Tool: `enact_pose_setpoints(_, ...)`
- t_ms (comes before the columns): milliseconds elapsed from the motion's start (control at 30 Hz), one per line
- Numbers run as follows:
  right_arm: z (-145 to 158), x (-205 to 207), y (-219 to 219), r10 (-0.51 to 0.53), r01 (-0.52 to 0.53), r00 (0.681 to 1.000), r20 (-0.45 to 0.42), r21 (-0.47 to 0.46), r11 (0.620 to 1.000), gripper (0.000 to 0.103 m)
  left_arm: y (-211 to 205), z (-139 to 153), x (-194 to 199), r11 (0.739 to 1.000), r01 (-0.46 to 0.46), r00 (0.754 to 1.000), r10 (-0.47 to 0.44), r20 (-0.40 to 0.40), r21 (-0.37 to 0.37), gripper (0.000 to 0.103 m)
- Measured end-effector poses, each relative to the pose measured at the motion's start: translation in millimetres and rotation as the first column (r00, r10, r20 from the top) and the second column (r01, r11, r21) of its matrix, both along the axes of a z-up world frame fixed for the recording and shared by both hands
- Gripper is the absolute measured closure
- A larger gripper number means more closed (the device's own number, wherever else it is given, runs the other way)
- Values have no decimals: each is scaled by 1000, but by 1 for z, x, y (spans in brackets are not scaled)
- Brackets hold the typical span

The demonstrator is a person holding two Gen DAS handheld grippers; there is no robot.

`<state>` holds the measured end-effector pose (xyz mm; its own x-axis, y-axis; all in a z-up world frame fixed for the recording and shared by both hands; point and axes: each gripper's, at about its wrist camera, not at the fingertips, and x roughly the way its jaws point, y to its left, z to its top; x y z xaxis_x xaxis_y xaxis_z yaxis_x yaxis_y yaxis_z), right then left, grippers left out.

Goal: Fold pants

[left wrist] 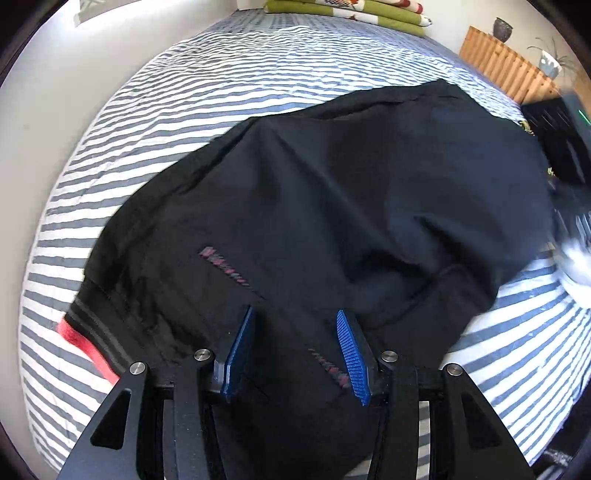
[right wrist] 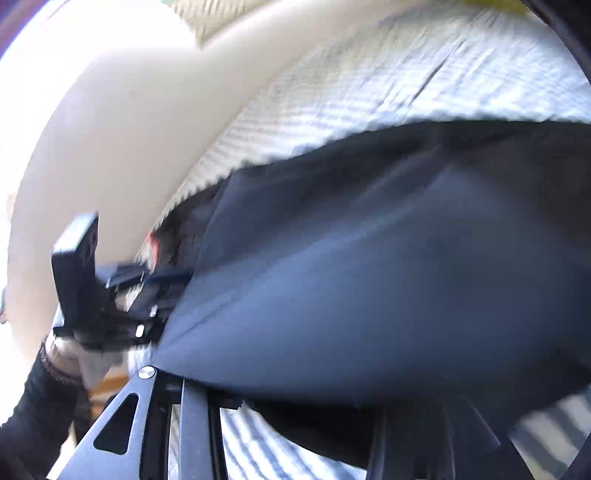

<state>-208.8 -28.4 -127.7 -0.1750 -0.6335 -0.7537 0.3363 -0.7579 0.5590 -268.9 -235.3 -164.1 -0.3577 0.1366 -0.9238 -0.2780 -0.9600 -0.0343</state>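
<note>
Black pants (left wrist: 332, 203) lie bunched on the striped bed (left wrist: 221, 74), with the red waistband edge (left wrist: 79, 338) at the lower left. My left gripper (left wrist: 295, 332) hovers just over the cloth near a stitched pocket, its blue pads (left wrist: 238, 354) wide apart and holding nothing. The right wrist view is blurred. There the pants (right wrist: 369, 277) are drawn across my right gripper (right wrist: 295, 398), lifted off the bed and hiding its fingertips. The left gripper (right wrist: 147, 288) and a gloved hand (right wrist: 74, 354) show at the left of that view, by the waistband.
A pale wall (left wrist: 55, 92) runs along the bed's left side. Folded green and white bedding (left wrist: 351, 11) sits at the far end. At the far right stands a wooden slatted cabinet (left wrist: 506, 62) with a dark pot (left wrist: 502, 27) and a plant (left wrist: 550, 59).
</note>
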Motion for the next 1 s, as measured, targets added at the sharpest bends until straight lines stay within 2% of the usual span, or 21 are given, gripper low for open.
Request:
enact_pose_setpoints(33, 1, 10, -7, 78, -77, 997, -14, 21, 997, 68, -5, -1, -2, 1000, -10, 1000, 10, 2, 9, 53)
enact_pose_setpoints(100, 4, 33, -10, 190, -188, 981, -40, 51, 981, 81, -13, -1, -6, 1000, -26, 1000, 26, -8, 10, 53)
enact_pose_setpoints(200, 6, 35, 0, 186, -185, 982, -26, 45, 982, 81, -21, 0, -5, 999, -41, 999, 41, -12, 18, 58)
enact_pose_setpoints(233, 6, 36, 5, 168, -165, 985, -41, 71, 984, 81, -21, 1, -2, 999, -36, 999, 36, -15, 8, 58)
enact_pose_setpoints(300, 5, 31, 17, 48, -36, 995, -82, 145, 989, 77, -27, 1, 2, 999, -34, 999, 34, -22, -9, 58)
enact_pose_setpoints(367, 2, 20, 38, -113, 119, 992, -57, 118, 986, 76, -39, 2, 9, 997, -71, 997, 71, -24, -17, 58)
enact_pose_setpoints(433, 2, 16, 57, -225, 230, 973, -56, 106, 967, 76, -52, 5, 20, 994, -105, 994, 105, -30, 9, 58)
enact_pose_setpoints(533, 8, 22, 87, -336, 341, 939, -69, 101, 934, 75, -60, 9, 31, 991, -128, 991, 127, -40, -39, 58)
enact_pose_setpoints(633, 13, 43, 129, -417, 418, 908, -47, 6, 908, 68, -56, 18, 37, 991, -129, 991, 127, -51, -32, 58)
enact_pose_setpoints(667, 12, 49, 143, -445, 445, 895, -31, -23, 895, 60, -52, 21, 39, 993, -119, 991, 117, -60, -27, 58)
enact_pose_setpoints(700, 10, 59, 157, -476, 474, 879, -24, -55, 879, 48, -47, 25, 40, 994, -106, 992, 105, -69, -18, 58)
enact_pose_setpoints(733, 9, 66, 172, -505, 503, 863, -20, -75, 861, 44, -43, 27, 39, 995, -97, 993, 96, -74, -12, 58)
enact_pose_setpoints(833, 2, 77, 222, -612, 610, 790, 25, -115, 784, 43, -29, 28, 39, 998, -67, 995, 67, -76, -6, 58)
enact_pose_setpoints(933, -7, 82, 268, -697, 699, 708, 115, -259, 667, 43, -17, 25, 39, 999, -42, 997, 41, -70, -20, 58)
enact_pose_setpoints(1000, -11, 78, 287, -723, 728, 674, 151, -306, 614, 39, -12, 23, 39, 999, -38, 997, 37, -64, -14, 58)
